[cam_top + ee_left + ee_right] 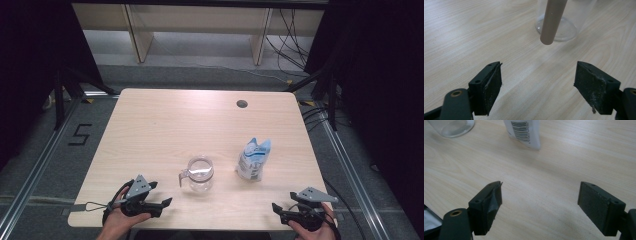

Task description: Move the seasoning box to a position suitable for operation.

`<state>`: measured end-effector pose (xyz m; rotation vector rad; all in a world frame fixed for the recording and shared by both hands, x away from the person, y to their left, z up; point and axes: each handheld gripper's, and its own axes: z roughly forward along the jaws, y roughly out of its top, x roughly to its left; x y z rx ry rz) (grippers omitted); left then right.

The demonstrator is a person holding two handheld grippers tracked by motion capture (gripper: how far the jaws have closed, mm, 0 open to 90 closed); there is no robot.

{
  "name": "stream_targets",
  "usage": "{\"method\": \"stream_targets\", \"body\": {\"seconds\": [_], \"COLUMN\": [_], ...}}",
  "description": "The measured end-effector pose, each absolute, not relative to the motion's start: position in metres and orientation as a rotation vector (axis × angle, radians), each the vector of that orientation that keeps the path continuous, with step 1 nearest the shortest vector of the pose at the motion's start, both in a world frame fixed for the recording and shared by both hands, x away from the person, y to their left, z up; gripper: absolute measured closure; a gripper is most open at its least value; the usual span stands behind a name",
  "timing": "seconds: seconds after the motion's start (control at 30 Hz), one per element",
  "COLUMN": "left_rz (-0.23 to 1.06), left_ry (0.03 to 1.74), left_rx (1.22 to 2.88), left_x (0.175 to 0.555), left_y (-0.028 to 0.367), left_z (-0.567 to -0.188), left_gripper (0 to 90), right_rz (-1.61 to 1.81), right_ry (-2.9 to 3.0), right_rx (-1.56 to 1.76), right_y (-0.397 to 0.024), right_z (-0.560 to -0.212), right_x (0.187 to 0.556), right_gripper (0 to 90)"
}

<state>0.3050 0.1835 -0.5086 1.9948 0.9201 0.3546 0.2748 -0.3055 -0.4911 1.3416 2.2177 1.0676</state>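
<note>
Containers: your clear glass pitcher [198, 173] stands upright mid-table, looks empty; white-and-blue pouch [254, 159] stands just right of it | Left gripper [161, 206]: jaws wide apart, holding nothing, pitcher ahead, well clear of them | Right gripper [278, 209]: jaws wide apart, holding nothing, pouch ahead, well apart.
</note>
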Motion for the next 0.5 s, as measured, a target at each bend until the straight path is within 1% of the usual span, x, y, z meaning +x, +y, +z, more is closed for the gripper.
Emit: {"method": "stream_targets", "body": {"seconds": [0.5], "left_rz": [0.370], "left_ry": [0.898], "left_rx": [2.004], "left_x": [0.3049], "left_y": [0.1839], "left_z": [-0.5071], "left_gripper": [21.6], "right_rz": [1.073], "right_ry": [2.219], "right_rx": [1.365], "right_y": [-0.3050], "right_z": [-0.4908], "right_x": [0.2744], "right_gripper": [21.2]}}
